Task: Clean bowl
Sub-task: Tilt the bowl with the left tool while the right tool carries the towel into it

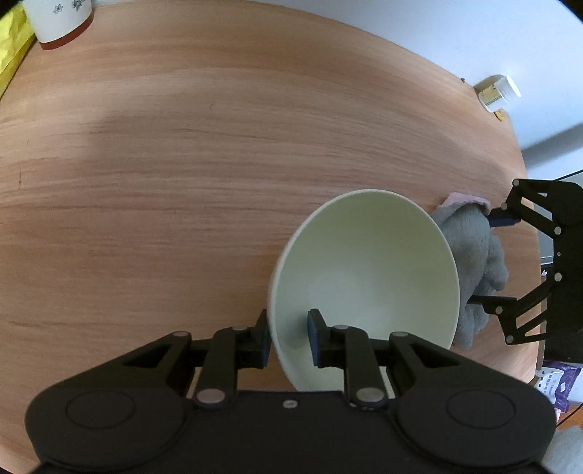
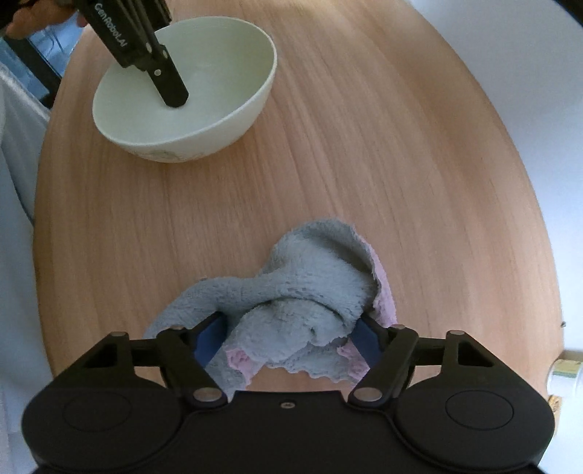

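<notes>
A pale green bowl [image 1: 364, 262] sits tilted on the wooden table [image 1: 182, 164]. My left gripper [image 1: 289, 339] is shut on its near rim, one finger outside the wall and one inside. In the right wrist view the bowl [image 2: 204, 120] is at the top left, with the left gripper's inner finger [image 2: 171, 91] reaching into it. A crumpled grey-and-pink cloth [image 2: 302, 291] lies on the table just right of the bowl. My right gripper [image 2: 288, 341] points down over it, jaws wide and astride the bunched middle, blue pads [image 2: 209, 341] at the cloth's sides without squeezing it. From the left wrist, the right gripper [image 1: 492, 260] brackets the cloth [image 1: 470, 248].
A white cup with a red base [image 1: 60, 22] and a yellow packet [image 1: 11, 51] stand at the far left of the table. A small white-capped bottle [image 1: 497, 91] lies at the far right edge. The table edge curves close behind the cloth.
</notes>
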